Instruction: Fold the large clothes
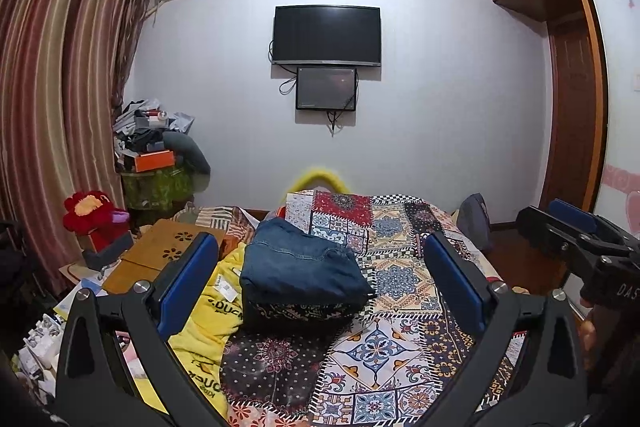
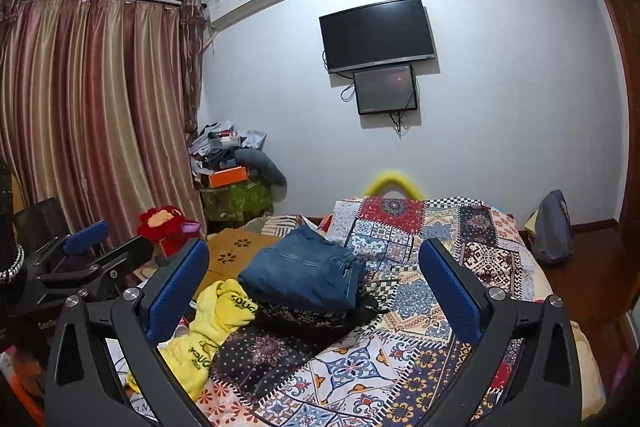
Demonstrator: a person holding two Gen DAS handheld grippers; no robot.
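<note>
Folded blue jeans (image 1: 304,263) lie on a patchwork bedspread (image 1: 404,279), stacked on a dark patterned folded garment (image 1: 304,311). The bundle's long axis runs across the bed, its waistband end toward the right. Just left of the jeans lies a yellow garment (image 1: 208,315). Left gripper (image 1: 324,279) and right gripper (image 2: 316,283) hover before the jeans, fingers spread wide, holding nothing.
</note>
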